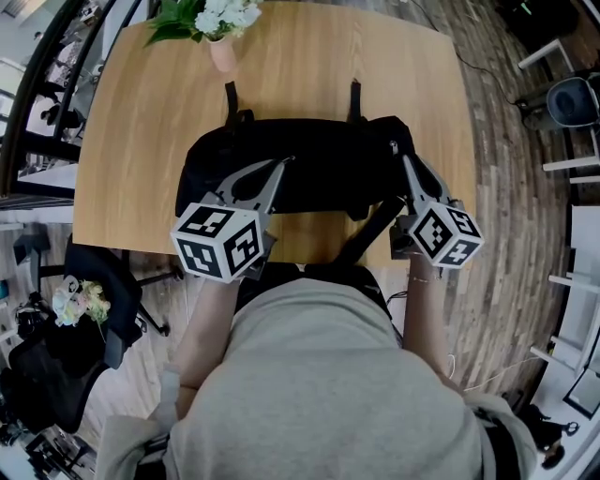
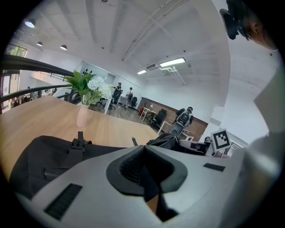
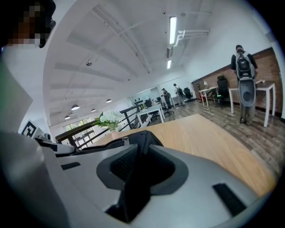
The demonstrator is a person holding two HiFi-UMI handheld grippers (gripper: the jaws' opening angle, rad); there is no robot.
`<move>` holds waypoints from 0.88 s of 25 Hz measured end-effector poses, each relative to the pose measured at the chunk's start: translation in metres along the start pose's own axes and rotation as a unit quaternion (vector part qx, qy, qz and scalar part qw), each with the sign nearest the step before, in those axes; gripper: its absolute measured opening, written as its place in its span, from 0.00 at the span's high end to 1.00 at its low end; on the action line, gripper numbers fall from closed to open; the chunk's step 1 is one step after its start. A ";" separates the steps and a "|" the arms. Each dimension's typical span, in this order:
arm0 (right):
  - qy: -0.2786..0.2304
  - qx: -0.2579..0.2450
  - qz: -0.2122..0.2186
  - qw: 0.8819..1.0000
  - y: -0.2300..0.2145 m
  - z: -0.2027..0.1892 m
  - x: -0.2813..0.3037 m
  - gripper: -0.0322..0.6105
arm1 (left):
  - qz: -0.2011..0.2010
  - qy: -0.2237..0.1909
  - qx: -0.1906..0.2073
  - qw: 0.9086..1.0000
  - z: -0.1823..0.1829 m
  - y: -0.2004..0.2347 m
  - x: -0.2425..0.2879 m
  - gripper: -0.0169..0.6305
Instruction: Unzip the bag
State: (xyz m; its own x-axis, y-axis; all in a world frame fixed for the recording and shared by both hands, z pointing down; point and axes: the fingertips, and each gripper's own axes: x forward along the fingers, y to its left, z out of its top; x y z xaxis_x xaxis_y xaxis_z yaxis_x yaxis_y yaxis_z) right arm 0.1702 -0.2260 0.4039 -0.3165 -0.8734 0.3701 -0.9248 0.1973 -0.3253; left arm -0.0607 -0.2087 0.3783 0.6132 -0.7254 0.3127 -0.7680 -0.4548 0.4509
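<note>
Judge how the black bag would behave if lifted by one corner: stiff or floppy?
Probably floppy: the bag is soft fabric lying slumped on the table, and it bunches into a peak where the right gripper pinches it. It likely won't roll or tip, since it lies flat and wide.

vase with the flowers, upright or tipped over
Upright. The vase stands on its base near the table's far edge, flowers rising from its mouth; the left gripper view shows it vertical too.
</note>
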 end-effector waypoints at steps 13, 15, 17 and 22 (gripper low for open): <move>0.004 -0.141 0.007 0.990 0.018 0.020 0.003 0.70 | 0.001 -0.010 0.001 1.000 -0.001 -0.004 -0.004 0.94; 0.012 -0.180 0.033 0.983 0.033 0.019 0.005 0.67 | 0.004 -0.010 0.003 1.000 -0.002 -0.004 -0.005 0.94; 0.015 -0.228 0.048 0.972 0.050 0.022 0.007 0.65 | 0.006 -0.012 0.001 1.000 -0.003 -0.005 -0.005 0.94; 0.009 -0.319 0.094 0.943 0.100 0.024 0.016 0.65 | 0.010 -0.017 -0.003 1.000 -0.003 -0.007 -0.006 0.94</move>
State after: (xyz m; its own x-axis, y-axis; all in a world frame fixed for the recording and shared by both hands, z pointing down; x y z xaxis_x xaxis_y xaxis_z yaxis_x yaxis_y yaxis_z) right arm 0.0781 -0.2309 0.3563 -0.4866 -0.7896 0.3738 -0.7885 0.5812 0.2013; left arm -0.0585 -0.1992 0.3758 0.5905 -0.7515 0.2944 -0.7794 -0.4362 0.4497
